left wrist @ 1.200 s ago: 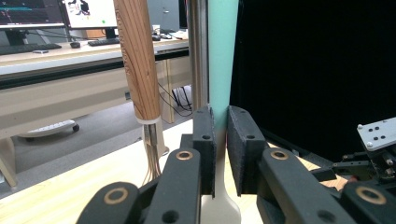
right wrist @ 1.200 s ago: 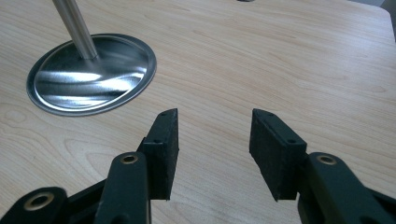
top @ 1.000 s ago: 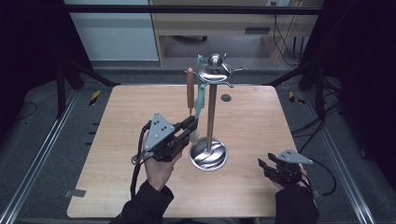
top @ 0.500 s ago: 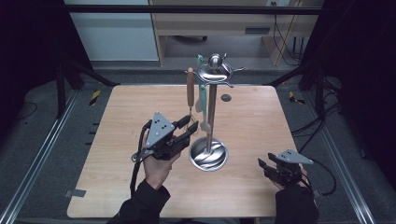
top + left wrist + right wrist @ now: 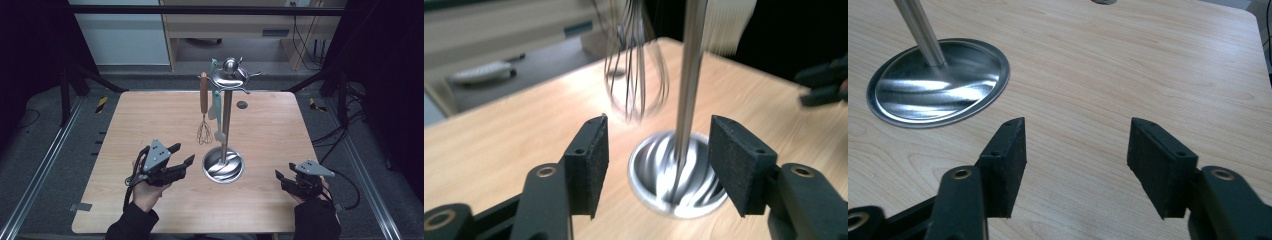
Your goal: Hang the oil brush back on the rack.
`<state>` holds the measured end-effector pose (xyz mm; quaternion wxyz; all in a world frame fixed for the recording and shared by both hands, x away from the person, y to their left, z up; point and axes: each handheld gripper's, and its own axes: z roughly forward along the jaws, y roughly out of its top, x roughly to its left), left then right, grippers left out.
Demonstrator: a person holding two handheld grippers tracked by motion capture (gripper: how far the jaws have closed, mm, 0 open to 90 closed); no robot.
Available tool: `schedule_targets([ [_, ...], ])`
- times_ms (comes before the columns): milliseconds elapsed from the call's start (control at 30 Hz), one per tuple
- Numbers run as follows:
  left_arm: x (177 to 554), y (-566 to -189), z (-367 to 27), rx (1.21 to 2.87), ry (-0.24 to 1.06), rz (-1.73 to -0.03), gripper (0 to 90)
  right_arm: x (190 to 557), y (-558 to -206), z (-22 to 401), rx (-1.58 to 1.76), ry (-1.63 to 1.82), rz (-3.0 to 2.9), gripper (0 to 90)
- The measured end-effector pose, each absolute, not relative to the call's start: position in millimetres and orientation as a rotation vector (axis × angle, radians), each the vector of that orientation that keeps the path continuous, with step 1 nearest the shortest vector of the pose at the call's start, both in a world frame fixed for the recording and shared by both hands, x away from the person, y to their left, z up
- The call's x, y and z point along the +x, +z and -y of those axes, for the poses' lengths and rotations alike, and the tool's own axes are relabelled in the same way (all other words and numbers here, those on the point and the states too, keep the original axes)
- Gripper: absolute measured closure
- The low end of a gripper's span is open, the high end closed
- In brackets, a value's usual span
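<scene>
My left gripper (image 5: 182,156) sits left of centre in the high view, jaws just opened with nothing between them. The whisk (image 5: 204,111) hangs on the rack (image 5: 224,165) above and right of it. I'd back away low (no clipping the wires). My right gripper (image 5: 282,177), lower right, stands apart and empty.

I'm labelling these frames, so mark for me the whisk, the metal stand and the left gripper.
whisk (image 5: 204,134): high view, on its wire head, hanging from the stand.
metal stand (image 5: 226,117): high view, on the upright pole.
left gripper (image 5: 182,154): high view, midway between its fingertips, jaws apart, nothing between them.
</scene>
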<state>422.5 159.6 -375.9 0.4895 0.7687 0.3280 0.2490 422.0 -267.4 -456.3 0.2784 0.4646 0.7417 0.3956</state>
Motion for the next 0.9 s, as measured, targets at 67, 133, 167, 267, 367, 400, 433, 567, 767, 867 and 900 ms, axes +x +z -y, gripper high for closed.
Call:
schedule_targets([
  [67,421.3,-385.7,-167.5,1.887,0.600,-0.823,38.6,422.4,-457.0,267.5,1.251,1.063,-1.987,37.1],
  [133,421.6,-394.1,-174.9,1.912,0.595,-0.843,36.2,422.5,-457.5,267.6,1.250,1.061,-1.986,36.5],
  [167,421.8,-398.3,-179.4,1.918,0.594,-0.847,34.8,422.6,-457.7,267.6,1.253,1.061,-1.985,36.0],
  [267,422.9,-411.0,-192.5,1.922,0.575,-0.885,33.9,423.0,-458.5,267.5,1.254,1.057,-1.987,34.4],
  [367,424.6,-423.4,-204.6,1.942,0.571,-0.929,32.9,423.6,-459.2,267.7,1.260,1.055,-1.989,31.9],
  [400,424.8,-427.3,-208.2,1.942,0.572,-0.948,32.5,423.6,-459.3,267.9,1.264,1.055,-1.989,31.5],
  [433,425.2,-430.8,-212.5,1.949,0.577,-0.957,32.2,423.8,-459.5,268.4,1.263,1.056,-1.990,31.2],
  [567,424.8,-442.4,-230.2,1.968,0.602,-0.995,33.3,424.8,-461.5,270.6,1.281,1.046,-1.992,28.7],
  [767,423.7,-454.7,-259.9,1.989,0.662,-1.060,31.8,428.5,-465.0,275.6,1.313,1.018,-2.001,22.2],
  [867,425.6,-459.9,-273.8,1.987,0.676,-1.123,31.1,429.5,-465.8,277.1,1.319,1.008,-2.009,20.5],
  [900,426.7,-461.1,-277.4,1.986,0.673,-1.142,30.9,429.5,-465.8,277.4,1.319,1.009,-2.009,20.4],
])
